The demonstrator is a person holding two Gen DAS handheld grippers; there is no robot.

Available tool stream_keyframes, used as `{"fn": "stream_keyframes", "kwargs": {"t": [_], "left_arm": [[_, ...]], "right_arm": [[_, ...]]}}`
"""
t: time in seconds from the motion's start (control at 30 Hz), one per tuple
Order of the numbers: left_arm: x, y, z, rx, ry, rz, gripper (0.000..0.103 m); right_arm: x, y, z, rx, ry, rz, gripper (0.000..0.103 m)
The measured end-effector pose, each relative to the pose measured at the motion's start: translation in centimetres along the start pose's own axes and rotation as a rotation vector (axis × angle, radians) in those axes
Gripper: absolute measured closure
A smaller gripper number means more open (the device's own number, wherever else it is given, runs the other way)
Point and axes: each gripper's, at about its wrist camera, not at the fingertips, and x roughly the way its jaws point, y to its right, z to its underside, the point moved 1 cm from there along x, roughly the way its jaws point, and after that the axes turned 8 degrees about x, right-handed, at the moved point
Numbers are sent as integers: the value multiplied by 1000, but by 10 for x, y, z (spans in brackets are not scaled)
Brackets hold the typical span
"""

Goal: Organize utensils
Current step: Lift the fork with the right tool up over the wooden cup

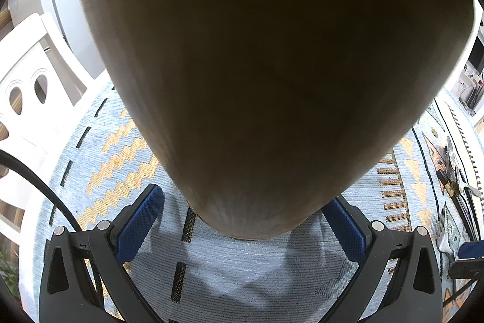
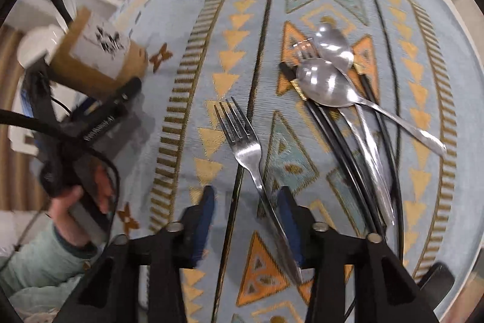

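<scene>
A tan wooden cup [image 1: 257,65] fills the left wrist view, and my left gripper [image 1: 244,196] is shut on its lower part with the blue pads [image 1: 139,220] on either side. The right wrist view shows that cup [image 2: 99,59] tilted at the left, bearing a white label. A steel fork [image 2: 242,135] lies on the cloth, its handle running between the pads of my right gripper [image 2: 246,192], close to the right pad. The jaws stand open and do not press on it. Further right lie two spoons [image 2: 323,84], another fork [image 2: 302,47] and black chopsticks [image 2: 332,126] in a heap.
A blue patterned tablecloth [image 2: 242,20] covers the round table. A white chair [image 1: 27,87] stands beyond the table's left edge. A person's hand [image 2: 69,199] and green sleeve hold the left gripper's handle, with black cables [image 2: 18,114] around it.
</scene>
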Motion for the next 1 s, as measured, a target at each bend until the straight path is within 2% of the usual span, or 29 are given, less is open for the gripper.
{"fn": "stream_keyframes", "kwargs": {"t": [0.1, 0.2, 0.23, 0.27, 0.33, 0.43, 0.57, 0.67, 0.77, 1.0], "left_arm": [[0, 0, 0, 0, 0, -1, 0], [0, 0, 0, 0, 0, -1, 0], [0, 0, 0, 0, 0, -1, 0], [-1, 0, 0, 0, 0, 0, 0], [0, 0, 0, -1, 0, 0, 0], [0, 0, 0, 0, -1, -1, 0], [0, 0, 0, 1, -2, -2, 0], [0, 0, 0, 2, -2, -2, 0], [0, 0, 0, 3, -2, -3, 0], [0, 0, -1, 2, -2, -3, 0]], "right_arm": [[14, -7, -1, -78, -19, 101, 70], [17, -20, 4, -164, 8, 180, 74], [17, -25, 5, -174, 15, 180, 86], [17, -28, 6, -178, 19, 179, 90], [14, -30, 5, -170, 35, 150, 97], [0, -27, 2, -116, 57, 43, 97], [-45, -17, 1, -49, 180, -143, 97], [-65, -9, 1, 0, 234, -205, 97], [-77, -6, 6, 29, 279, -246, 97], [-87, -19, 2, 21, 328, -274, 100]]}}
